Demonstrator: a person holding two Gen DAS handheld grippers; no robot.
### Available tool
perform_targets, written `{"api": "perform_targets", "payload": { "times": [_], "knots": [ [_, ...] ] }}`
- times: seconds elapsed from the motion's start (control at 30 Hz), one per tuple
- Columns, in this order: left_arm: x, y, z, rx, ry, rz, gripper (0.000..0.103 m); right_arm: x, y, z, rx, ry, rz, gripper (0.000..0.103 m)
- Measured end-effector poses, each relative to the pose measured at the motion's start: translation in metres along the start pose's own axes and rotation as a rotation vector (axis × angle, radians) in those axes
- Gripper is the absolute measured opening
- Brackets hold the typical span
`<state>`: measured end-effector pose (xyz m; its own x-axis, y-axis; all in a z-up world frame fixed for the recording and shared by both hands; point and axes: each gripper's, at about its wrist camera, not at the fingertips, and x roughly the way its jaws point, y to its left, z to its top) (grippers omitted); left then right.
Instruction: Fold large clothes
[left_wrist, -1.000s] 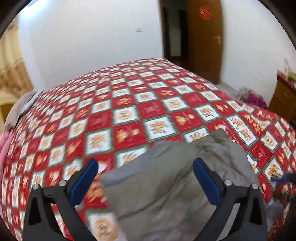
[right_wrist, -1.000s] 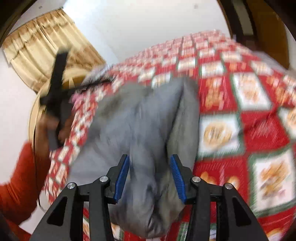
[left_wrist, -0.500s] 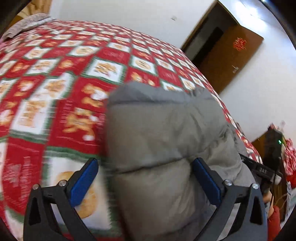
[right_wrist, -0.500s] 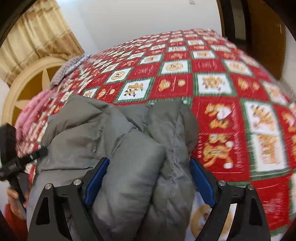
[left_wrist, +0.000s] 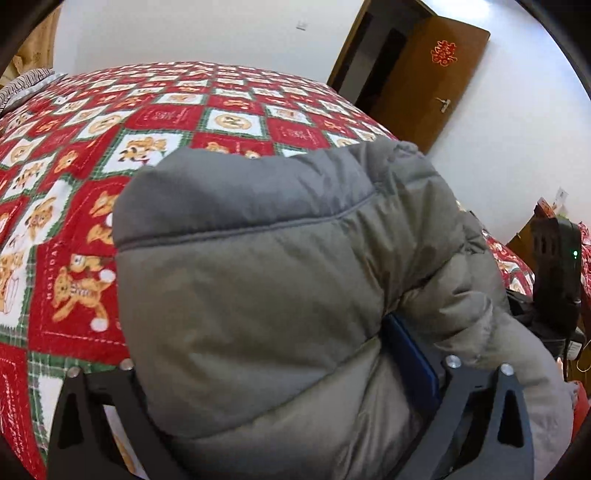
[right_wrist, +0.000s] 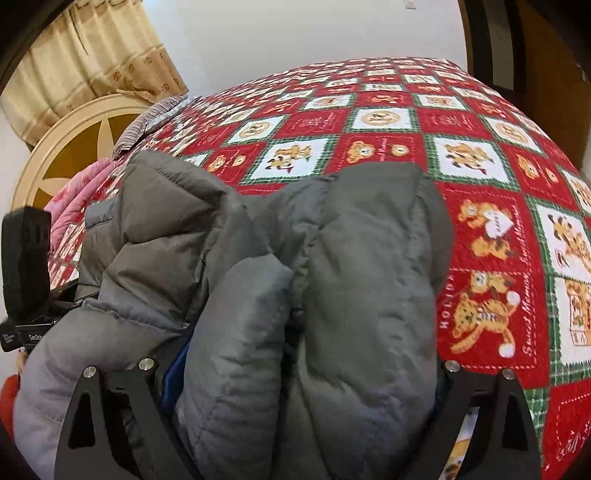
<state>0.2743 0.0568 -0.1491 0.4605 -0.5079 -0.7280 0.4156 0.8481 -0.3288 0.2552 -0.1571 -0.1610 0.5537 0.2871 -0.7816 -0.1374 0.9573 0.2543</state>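
A grey puffer jacket (left_wrist: 258, 258) lies bundled on the red patchwork quilt (left_wrist: 166, 118). My left gripper (left_wrist: 266, 343) straddles one end of it, jaws wide and closing. The fabric bulges over the left finger, the blue pad (left_wrist: 410, 350) shows on the right, and I see no squeeze. In the right wrist view the jacket (right_wrist: 351, 277) fills my right gripper (right_wrist: 306, 354), whose jaws are opening. Its blue pad (right_wrist: 177, 365) peeks out at the left, free of a pinch. Each view shows the other gripper's black body at its edge.
The quilt (right_wrist: 480, 122) spreads bare beyond the jacket. A round headboard (right_wrist: 74, 147), curtain (right_wrist: 92, 55), pink bedding (right_wrist: 74, 199) and striped pillow (right_wrist: 155, 114) sit at the bed's head. A brown door (left_wrist: 424, 74) stands past the far side. A red sleeve (right_wrist: 7, 398) shows low left.
Both grippers have sunk onto the jacket, which now fills each view. The right jaws spread from a narrow pinch on a fold to wide. The left view swung round toward the door.
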Motion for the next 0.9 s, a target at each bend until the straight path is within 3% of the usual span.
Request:
{"api": "perform_targets", "payload": {
  "times": [0.07,0.1,0.23,0.37,0.57,0.77,0.83,0.9],
  "knots": [
    [-0.005,-0.006,-0.003,0.018,-0.014,0.007,0.085,0.0,0.001,0.0,0.006,-0.002,-0.006,0.091],
    [-0.007,-0.01,-0.004,0.028,-0.015,0.011,0.078,-0.002,0.003,-0.001,0.009,-0.002,-0.002,0.084],
    [-0.019,-0.028,-0.006,0.081,-0.021,0.038,0.059,-0.015,0.014,-0.008,0.022,0.009,0.056,0.047],
    [-0.032,-0.041,-0.011,0.094,-0.019,0.022,0.049,-0.03,0.017,-0.021,0.092,-0.005,0.08,0.038],
    [-0.058,-0.07,-0.022,0.119,-0.032,-0.074,0.044,-0.078,0.03,-0.046,0.159,-0.085,0.128,0.031],
    [-0.08,-0.1,-0.031,0.168,-0.055,-0.114,0.043,-0.134,0.027,-0.069,0.173,-0.178,0.093,0.03],
    [-0.08,-0.105,-0.035,0.184,-0.054,-0.096,0.048,-0.148,0.017,-0.08,0.191,-0.195,0.083,0.029],
    [-0.074,-0.102,-0.038,0.17,-0.042,-0.063,0.064,-0.152,0.003,-0.089,0.218,-0.19,0.08,0.029]
  ]
}}
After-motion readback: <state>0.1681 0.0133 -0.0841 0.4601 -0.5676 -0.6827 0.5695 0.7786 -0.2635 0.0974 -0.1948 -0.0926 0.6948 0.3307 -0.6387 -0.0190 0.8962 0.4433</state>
